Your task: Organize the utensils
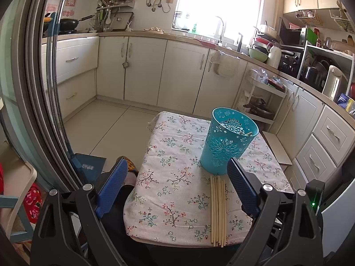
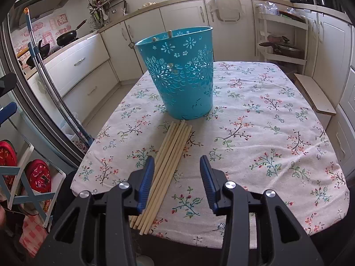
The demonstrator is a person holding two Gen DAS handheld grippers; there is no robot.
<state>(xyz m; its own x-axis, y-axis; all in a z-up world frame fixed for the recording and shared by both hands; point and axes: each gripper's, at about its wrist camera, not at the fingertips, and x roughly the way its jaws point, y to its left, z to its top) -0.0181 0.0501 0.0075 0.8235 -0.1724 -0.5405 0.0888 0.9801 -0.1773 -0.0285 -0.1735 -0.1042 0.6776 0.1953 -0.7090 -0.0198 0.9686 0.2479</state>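
A teal perforated holder [image 1: 228, 141] [image 2: 179, 75] stands upright on a small table with a floral cloth [image 1: 173, 155] [image 2: 266, 119]. A few chopstick tips show above its rim. Several wooden chopsticks [image 1: 218, 208] [image 2: 168, 161] lie side by side on the cloth in front of the holder. My left gripper [image 1: 177, 170] is wide open and empty, above the table's near left part, with the chopsticks near its right finger. My right gripper [image 2: 177, 168] is open and empty, just above the near half of the chopsticks, which lie by its left finger.
Kitchen cabinets and a counter [image 1: 155, 35] run along the back and right. A white trolley [image 1: 259, 102] and a low wooden bench [image 2: 315, 97] stand right of the table. A mop handle [image 2: 51, 84] and a metal door frame stand at the left.
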